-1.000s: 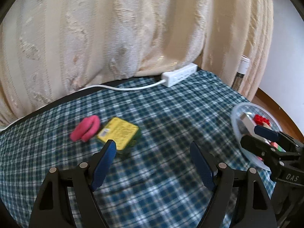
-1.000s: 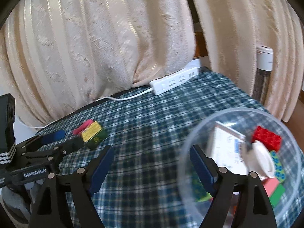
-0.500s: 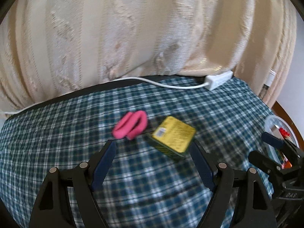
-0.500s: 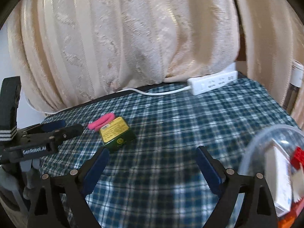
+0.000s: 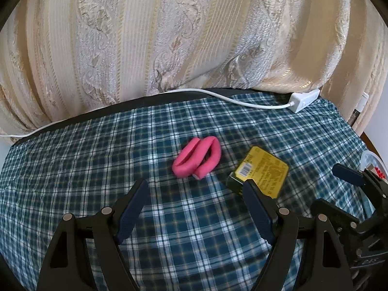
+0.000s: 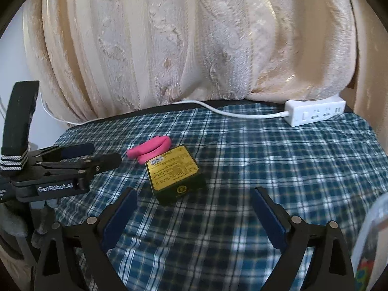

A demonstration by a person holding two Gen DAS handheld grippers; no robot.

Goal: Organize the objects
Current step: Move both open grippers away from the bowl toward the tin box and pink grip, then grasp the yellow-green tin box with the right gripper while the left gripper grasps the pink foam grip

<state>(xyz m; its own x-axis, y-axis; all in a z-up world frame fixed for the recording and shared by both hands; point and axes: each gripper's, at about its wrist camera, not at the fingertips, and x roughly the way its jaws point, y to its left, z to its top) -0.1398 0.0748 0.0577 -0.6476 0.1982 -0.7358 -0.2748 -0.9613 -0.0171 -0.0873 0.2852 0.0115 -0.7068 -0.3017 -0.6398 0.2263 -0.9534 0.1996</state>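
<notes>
the checked cloth (image 5: 101,160) fills the lower half of both views, with the curtain (image 5: 169,36) across the top and a white power strip (image 6: 315,112) at the upper right of the right wrist view.

the clear bowl (image 6: 371,240) shows only as a sliver at the lower right edge of the right wrist view, with some coloured bits inside that i can't make out.

the yellow-topped box (image 6: 173,172) sits a little left of centre in the right wrist view, and right of centre in the left wrist view, just behind my left claw's right finger there. i judge it stiff, light and flat-sided, with a printed top that could be slick, so i would pinch it across its two short dark side walls rather than by top and bottom. its long axis runs from lower right to upper left in the right wrist view, barcode end pointing to the upper left.

the pink foam loop (image 5: 197,160) lies at the centre of the left wrist view, touching or just beside the box's far corner; i can't tell which. it looks soft and squashy, very light, so a gentle squeeze across both folded arms should do. its long axis runs lower left to upper right, open ends at lower left.

my left gripper (image 5: 196,208) is spread wide and holds nothing, lined up toward the loop. my right gripper (image 6: 194,215) is likewise wide apart and empty, facing the box.
</notes>
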